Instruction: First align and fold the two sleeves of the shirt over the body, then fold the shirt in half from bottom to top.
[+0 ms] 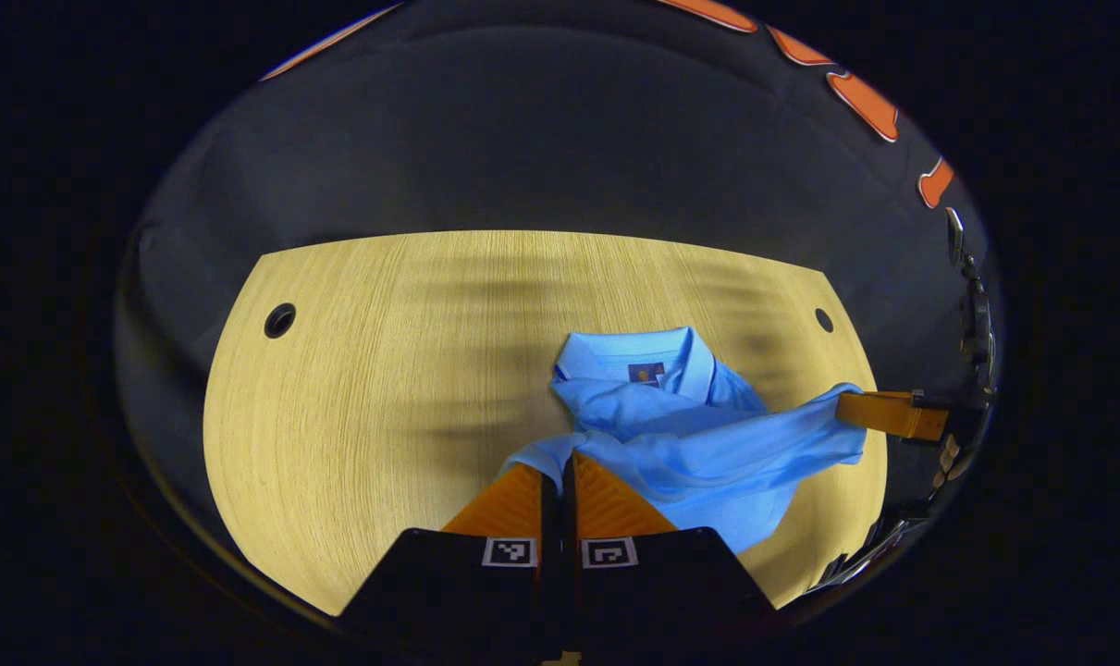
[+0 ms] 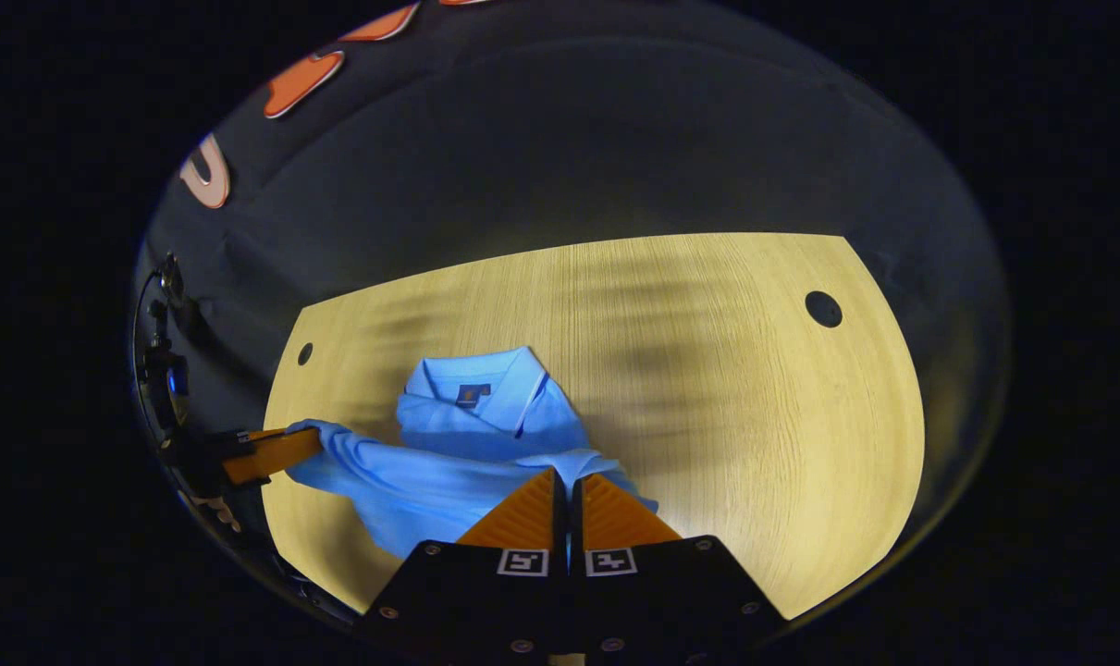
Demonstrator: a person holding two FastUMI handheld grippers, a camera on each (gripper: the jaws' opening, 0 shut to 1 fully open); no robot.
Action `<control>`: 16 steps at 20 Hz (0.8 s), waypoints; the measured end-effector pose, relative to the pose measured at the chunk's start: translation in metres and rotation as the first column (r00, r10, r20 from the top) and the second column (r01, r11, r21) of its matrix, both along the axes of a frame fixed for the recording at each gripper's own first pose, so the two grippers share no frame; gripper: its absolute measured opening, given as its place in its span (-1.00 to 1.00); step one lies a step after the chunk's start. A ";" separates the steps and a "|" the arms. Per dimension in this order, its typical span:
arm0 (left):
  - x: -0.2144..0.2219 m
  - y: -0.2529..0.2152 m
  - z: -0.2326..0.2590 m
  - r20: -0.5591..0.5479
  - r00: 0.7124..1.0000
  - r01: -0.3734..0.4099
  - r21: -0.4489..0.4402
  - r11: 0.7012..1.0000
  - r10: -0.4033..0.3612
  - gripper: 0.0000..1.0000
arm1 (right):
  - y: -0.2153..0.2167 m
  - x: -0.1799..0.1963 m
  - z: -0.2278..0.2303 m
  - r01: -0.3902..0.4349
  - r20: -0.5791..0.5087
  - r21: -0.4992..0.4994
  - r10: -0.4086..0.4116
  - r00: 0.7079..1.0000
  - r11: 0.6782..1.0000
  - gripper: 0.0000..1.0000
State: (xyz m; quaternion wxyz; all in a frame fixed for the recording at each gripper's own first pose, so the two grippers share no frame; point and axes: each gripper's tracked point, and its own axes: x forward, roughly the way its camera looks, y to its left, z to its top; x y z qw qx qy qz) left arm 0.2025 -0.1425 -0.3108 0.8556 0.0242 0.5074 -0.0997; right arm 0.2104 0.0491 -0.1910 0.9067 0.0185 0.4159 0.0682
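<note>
A light blue polo shirt lies on the wooden table, collar at the far end, its near part lifted and stretched into a band. My left gripper is shut on one corner of that lifted edge. In the same view the right gripper pinches the other corner at the right. In the right gripper view the shirt hangs between my right gripper, shut on the cloth, and the left gripper farther left. The sleeves lie hidden under the folds.
The table has a round hole near each far corner. Bare wood spreads to the left of the shirt in the left gripper view and to the right of it in the right gripper view. Black cloth wall stands behind.
</note>
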 end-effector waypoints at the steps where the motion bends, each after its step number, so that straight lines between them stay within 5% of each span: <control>1: 0.004 0.000 -0.007 -0.010 1.000 0.004 0.005 1.000 -0.004 -0.92 | 0.000 0.005 -0.006 0.008 -0.010 0.004 -0.008 1.000 1.000 -0.99; 13: 0.026 0.012 -0.076 -0.092 0.996 -0.006 0.027 1.000 0.009 -0.91 | -0.005 0.044 -0.062 0.061 -0.069 -0.037 -0.064 0.996 0.997 -0.95; 16: 0.027 0.017 -0.076 -0.073 0.997 -0.032 0.030 0.999 0.034 -0.74 | -0.015 0.044 -0.058 0.085 -0.056 -0.061 -0.088 0.995 0.995 -0.74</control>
